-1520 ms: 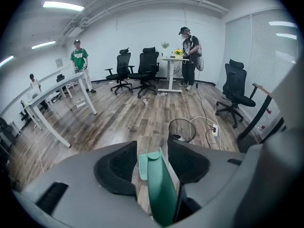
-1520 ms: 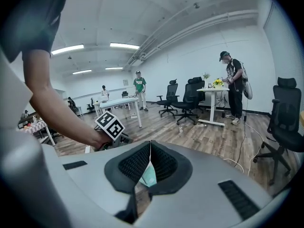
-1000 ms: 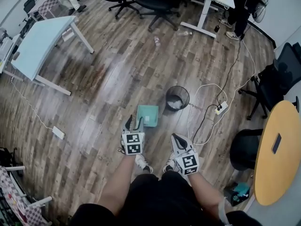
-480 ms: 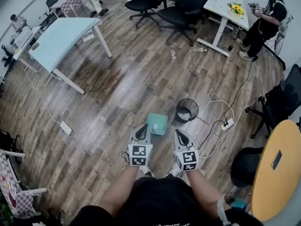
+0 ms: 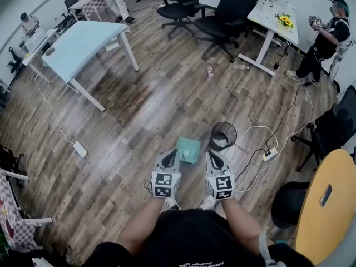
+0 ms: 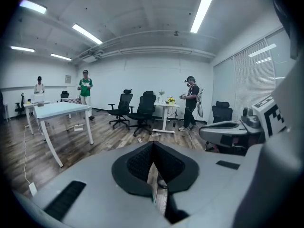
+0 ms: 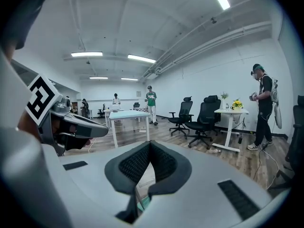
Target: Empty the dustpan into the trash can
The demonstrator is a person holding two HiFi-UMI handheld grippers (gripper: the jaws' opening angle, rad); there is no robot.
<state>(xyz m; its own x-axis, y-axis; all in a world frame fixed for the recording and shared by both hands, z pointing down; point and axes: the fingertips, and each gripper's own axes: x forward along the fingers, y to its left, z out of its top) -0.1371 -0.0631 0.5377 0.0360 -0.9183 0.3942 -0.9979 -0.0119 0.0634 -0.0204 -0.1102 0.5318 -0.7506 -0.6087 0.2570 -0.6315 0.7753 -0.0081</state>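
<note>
In the head view the teal dustpan (image 5: 188,149) lies flat on the wood floor, just left of the round black trash can (image 5: 223,135), which holds some white rubbish. My left gripper (image 5: 172,156) hangs above the floor just short of the dustpan's near left corner, shut with nothing between its pads (image 6: 153,148). My right gripper (image 5: 212,156) is beside it, short of the can, and its jaws also look shut and empty (image 7: 149,148). A sliver of teal dustpan (image 7: 140,203) shows through the gap under its pads.
White cables and a power strip (image 5: 270,153) lie right of the can. A second power strip (image 5: 80,148) lies at the left. A pale blue table (image 5: 83,40), black office chairs (image 5: 222,13), a white desk (image 5: 272,10), a yellow round table (image 5: 325,204) and standing people ring the floor.
My left gripper's jaws, open beside the dustpan a second ago, have closed on nothing. Both grippers have risen, and the view takes in more of the room. The dustpan stays beside the can.
</note>
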